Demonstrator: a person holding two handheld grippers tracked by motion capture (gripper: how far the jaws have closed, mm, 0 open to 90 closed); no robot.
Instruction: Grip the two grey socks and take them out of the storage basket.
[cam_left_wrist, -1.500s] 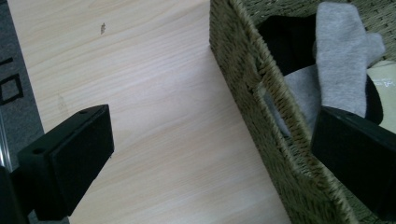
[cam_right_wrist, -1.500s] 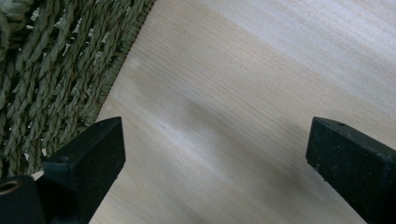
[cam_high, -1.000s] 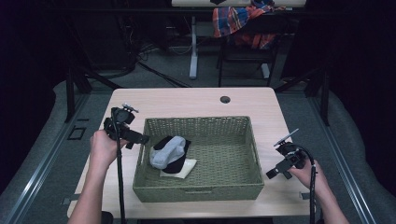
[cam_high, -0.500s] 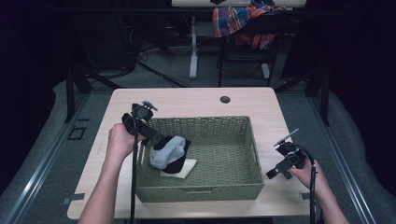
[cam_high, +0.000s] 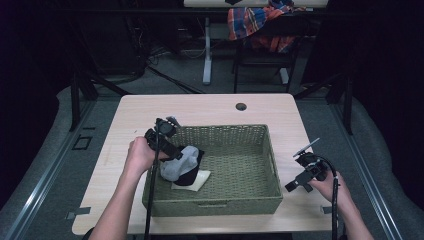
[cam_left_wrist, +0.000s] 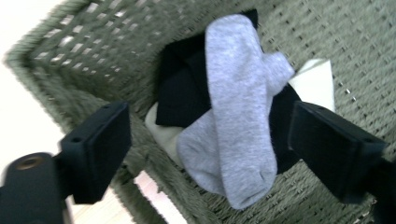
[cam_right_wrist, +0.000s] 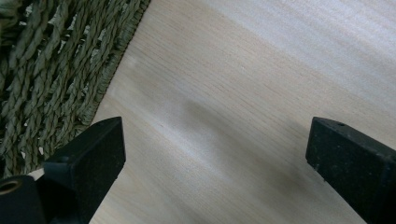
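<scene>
left gripper (cam_left_wrist: 210, 154), jaws just narrowing but not yet pressing, hangs above grey sock (cam_left_wrist: 238, 107) in woven basket (cam_high: 250, 145); nothing lifted yet; right gripper (cam_right_wrist: 215, 163) idles, spread wide.

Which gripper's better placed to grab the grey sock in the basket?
Left. The left gripper hangs over the woven green basket, open jaws flanking the grey sock. The right gripper sits outside it over the wooden table.

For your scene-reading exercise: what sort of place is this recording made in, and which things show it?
Probably a workroom or lab: a plain wooden table with a woven basket of socks, dark surroundings, and floor cables.
</scene>
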